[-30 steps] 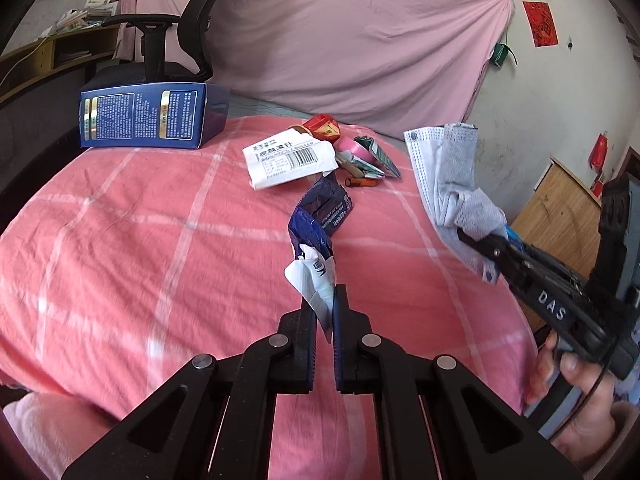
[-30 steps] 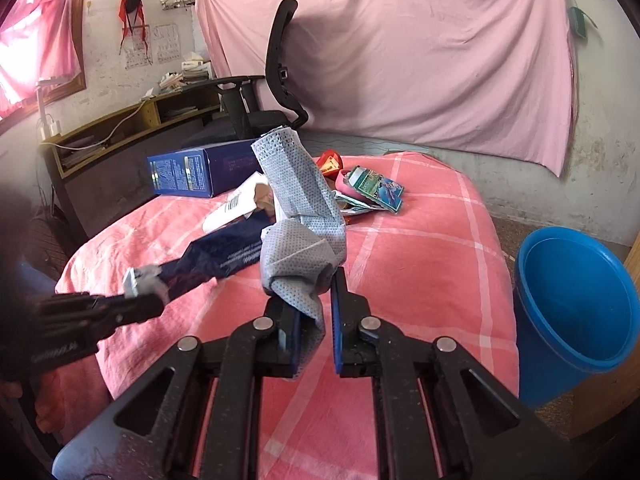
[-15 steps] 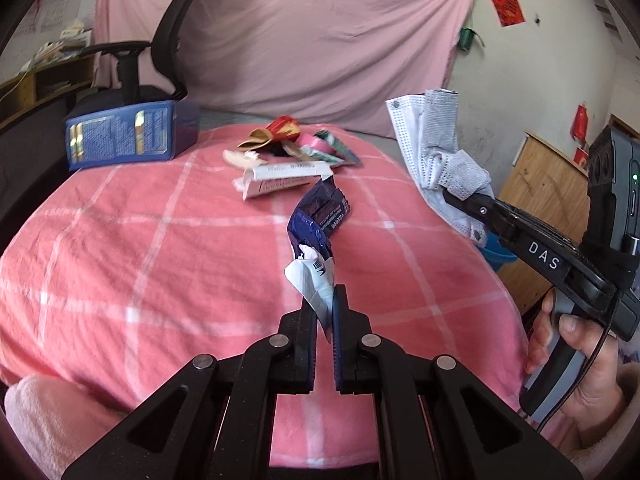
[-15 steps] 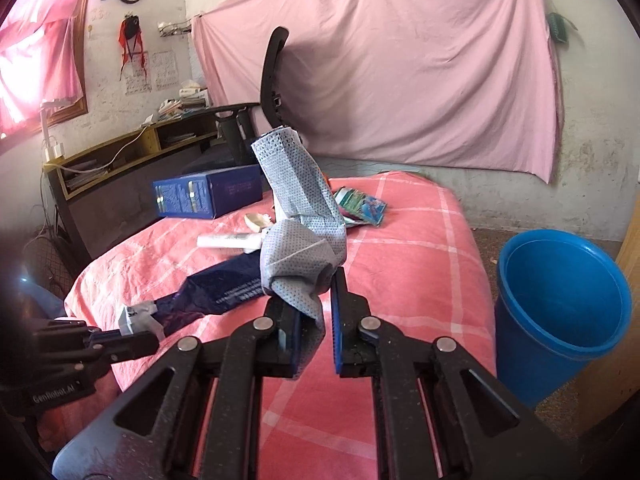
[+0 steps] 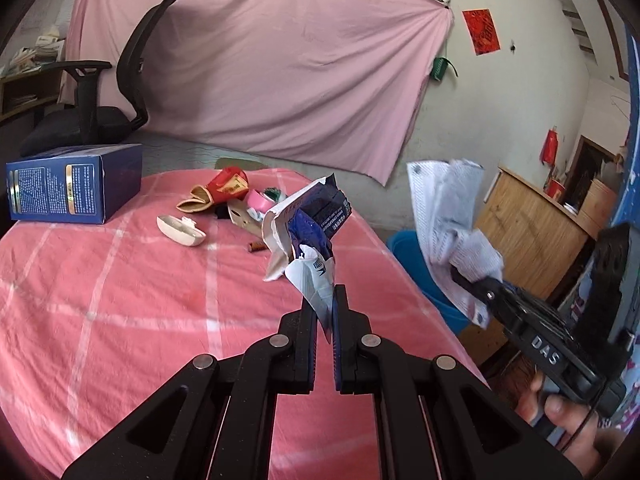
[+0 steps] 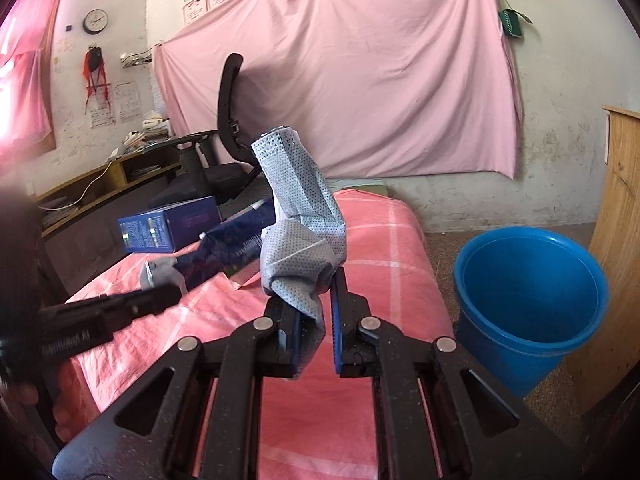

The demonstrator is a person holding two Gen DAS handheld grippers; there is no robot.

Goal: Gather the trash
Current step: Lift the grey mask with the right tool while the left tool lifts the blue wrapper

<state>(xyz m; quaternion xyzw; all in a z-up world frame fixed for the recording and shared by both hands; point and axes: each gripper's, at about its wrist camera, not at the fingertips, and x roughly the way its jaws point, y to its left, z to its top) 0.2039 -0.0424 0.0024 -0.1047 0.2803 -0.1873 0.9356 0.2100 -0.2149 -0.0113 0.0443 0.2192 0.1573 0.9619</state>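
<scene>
Blue wrapper (image 5: 316, 224) pinched in the left gripper (image 5: 325, 300), jaws pressed nearly together on its white end, held above the pink bed (image 5: 120, 300). Face mask (image 6: 298, 216) clamped in the right gripper (image 6: 314, 300), jaws narrowly spread around the bunched fabric. Blue bucket (image 6: 528, 300) sits on the floor beside the bed. Best: carry both over the bucket's mouth before releasing; light pieces may drift. More trash (image 5: 216, 196) remains on the bed.

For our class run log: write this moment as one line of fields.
left gripper: shut on wrapper | right gripper: shut on mask | bucket: beside bed, open | bed: more trash left
</scene>
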